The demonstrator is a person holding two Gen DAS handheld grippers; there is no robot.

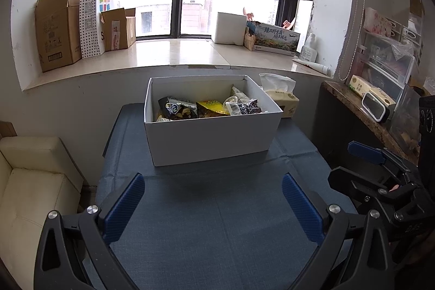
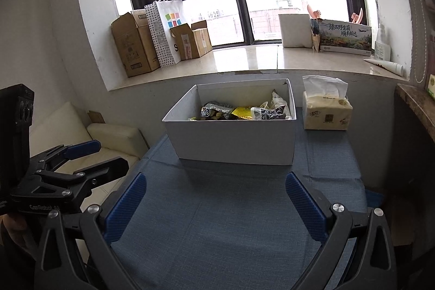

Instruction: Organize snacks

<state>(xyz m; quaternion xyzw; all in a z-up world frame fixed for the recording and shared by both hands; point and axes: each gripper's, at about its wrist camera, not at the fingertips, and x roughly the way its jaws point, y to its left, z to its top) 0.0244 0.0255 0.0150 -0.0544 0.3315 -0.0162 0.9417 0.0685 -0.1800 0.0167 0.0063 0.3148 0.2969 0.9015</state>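
Observation:
A white open box stands at the far end of a table with a blue-grey cloth. Several snack packets lie inside it, among them a black one and a yellow one. The box also shows in the right wrist view, with the packets inside. My left gripper is open and empty, above the cloth and short of the box. My right gripper is open and empty, likewise short of the box. Each gripper shows at the edge of the other's view, the right gripper and the left gripper.
A tissue pack stands right of the box. A cream sofa is left of the table, a dark counter to the right. Cardboard boxes, bags and cartons line the window sill behind.

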